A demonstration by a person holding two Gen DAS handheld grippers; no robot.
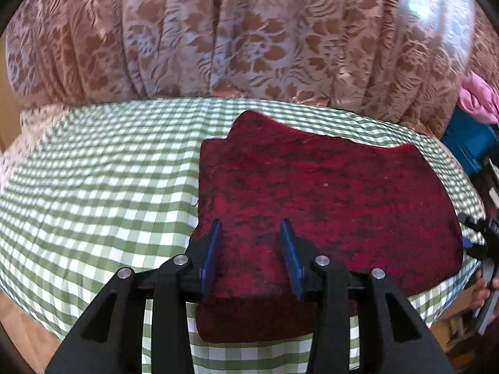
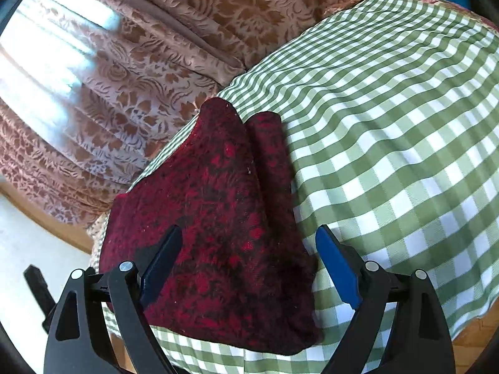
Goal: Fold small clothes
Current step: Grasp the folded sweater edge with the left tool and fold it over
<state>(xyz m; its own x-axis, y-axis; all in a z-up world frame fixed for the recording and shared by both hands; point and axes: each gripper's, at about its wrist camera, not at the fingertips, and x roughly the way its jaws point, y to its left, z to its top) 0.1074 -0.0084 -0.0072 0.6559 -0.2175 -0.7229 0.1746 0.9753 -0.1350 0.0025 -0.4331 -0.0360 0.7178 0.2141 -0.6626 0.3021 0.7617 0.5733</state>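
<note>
The green-and-white checked cloth covers the tabletop, with a brown patterned curtain hanging behind it. In the left wrist view, the left tool hovers over the near left corner of the dark red garment, its blue fingers a modest way apart with fabric showing below the gap but no pad pressing on it. The garment lies flat on the right half of the cloth, its long axis running from the near edge of the tabletop away toward the curtain, its far edge stepped and uneven. Farther right, a pink bundle sits above a blue crate, and part of the right tool shows at the edge of this view.

In the right wrist view, the right tool stands with its fingers spread wide, straddling the near end of the garment without gripping it. There the garment narrows toward the curtain, a lengthwise fold ridge running along its right side.
</note>
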